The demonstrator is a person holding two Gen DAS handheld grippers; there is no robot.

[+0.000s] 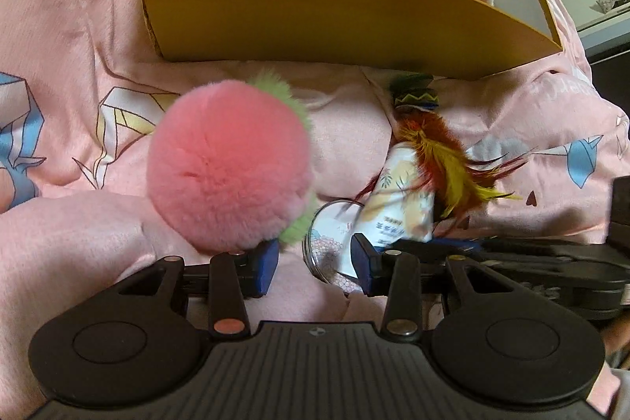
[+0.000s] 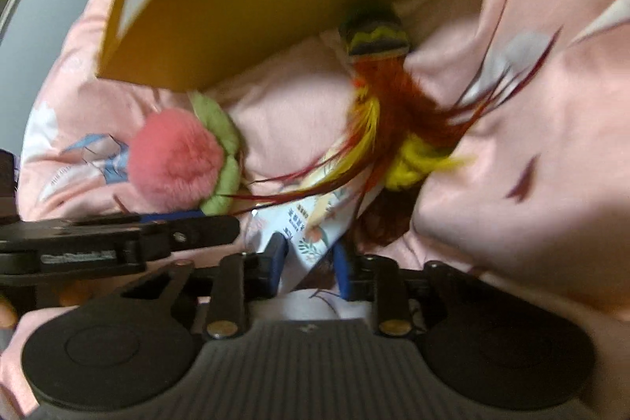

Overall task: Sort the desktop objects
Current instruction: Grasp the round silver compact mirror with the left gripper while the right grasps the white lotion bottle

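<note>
While angled down, right hand-held gripper (image 2: 309,262) pinches packet (image 2: 315,223).

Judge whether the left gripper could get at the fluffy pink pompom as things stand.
Probably yes. The pink pompom lies on the pink cloth just ahead of the left gripper, slightly to its left. Its jaws stand open and empty, nothing covering the pompom.

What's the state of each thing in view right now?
Box: open, already holding soft toys.
Pompom: on the blanket, outside the box, ungripped.
Packet: between the right gripper pads, gripped.
Feather toy: lying across the packet.
Round tin: on the blanket, by the open left gripper.
</note>
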